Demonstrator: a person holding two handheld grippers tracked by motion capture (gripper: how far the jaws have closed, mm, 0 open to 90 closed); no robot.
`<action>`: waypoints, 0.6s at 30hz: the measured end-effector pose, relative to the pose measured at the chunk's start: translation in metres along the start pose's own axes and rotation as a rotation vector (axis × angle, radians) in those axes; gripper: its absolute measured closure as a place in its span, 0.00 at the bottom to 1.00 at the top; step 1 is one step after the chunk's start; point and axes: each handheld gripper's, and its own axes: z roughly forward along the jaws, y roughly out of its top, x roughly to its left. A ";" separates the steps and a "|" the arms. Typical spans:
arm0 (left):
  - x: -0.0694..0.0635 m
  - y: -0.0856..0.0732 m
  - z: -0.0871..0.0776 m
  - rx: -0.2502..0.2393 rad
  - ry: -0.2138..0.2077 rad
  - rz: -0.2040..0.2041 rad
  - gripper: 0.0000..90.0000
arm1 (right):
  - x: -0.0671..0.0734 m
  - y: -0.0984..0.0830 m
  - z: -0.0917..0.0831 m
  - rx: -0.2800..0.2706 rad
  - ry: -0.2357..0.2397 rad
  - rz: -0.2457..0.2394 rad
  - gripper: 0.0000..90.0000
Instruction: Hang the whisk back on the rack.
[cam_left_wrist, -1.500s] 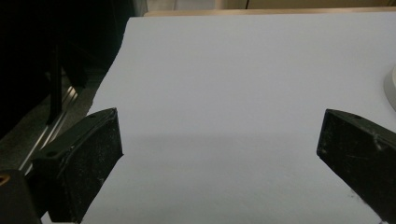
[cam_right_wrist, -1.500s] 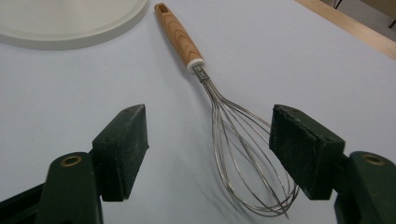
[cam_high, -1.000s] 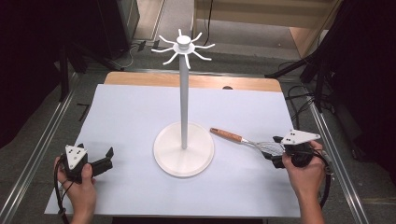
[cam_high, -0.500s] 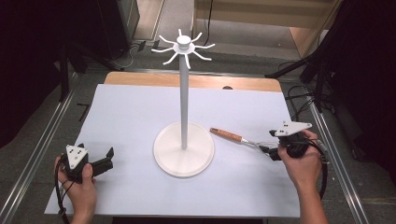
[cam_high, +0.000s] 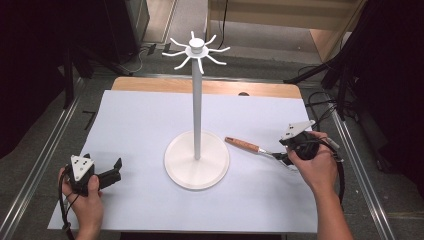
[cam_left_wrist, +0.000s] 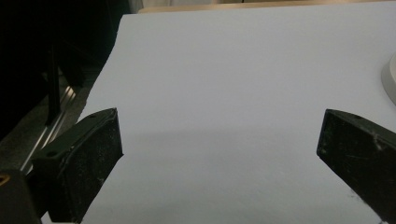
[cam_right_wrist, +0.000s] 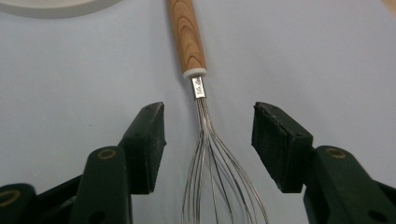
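- High view: wooden-handled wire whisk (cam_high: 260, 149) lies flat on the white paper table cover (cam_high: 145, 125), handle toward the round base of the tall white hook stand (cam_high: 197, 150), wire end under the right gripper (cam_high: 286, 156).
- High view: handle tip lies just beside the stand's base, apart from it as far as can be told.
- High view: left gripper (cam_high: 107, 175) rests low on the cover near the front left corner, well apart from the whisk and the stand.
- High view: containers, none; the stand's hooks carry nothing and its base plate is bare.
- Left gripper view: left gripper (cam_left_wrist: 219, 154) has its jaws wide apart, bare white cover between them; the rim of the stand's base shows at the right edge.
- Right gripper view: right gripper (cam_right_wrist: 208, 140) straddles the whisk's wires (cam_right_wrist: 210, 154) just behind the metal collar; its jaws have just been closing with the wires between them, yet a gap shows on each side, so the pads do not yet press.
- Right gripper view: wooden handle (cam_right_wrist: 187, 37) runs straight away from the jaws toward the stand's base.
- Handling note, judged: the step in hand looks like gripping the whisk. Keep the wires centred and close near the collar, where the bundle is narrow and stiff; farther back the thin loops would likely flex and slip.
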 end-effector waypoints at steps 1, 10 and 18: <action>0.000 0.000 0.000 0.001 -0.001 0.001 0.01 | 0.000 0.002 0.002 0.011 0.002 -0.006 0.53; 0.001 0.000 0.000 0.003 -0.005 0.001 0.01 | -0.004 0.015 0.013 0.069 0.033 -0.028 0.63; 0.000 0.000 0.000 0.003 -0.007 0.003 0.01 | -0.008 0.037 0.027 0.128 0.046 -0.064 0.64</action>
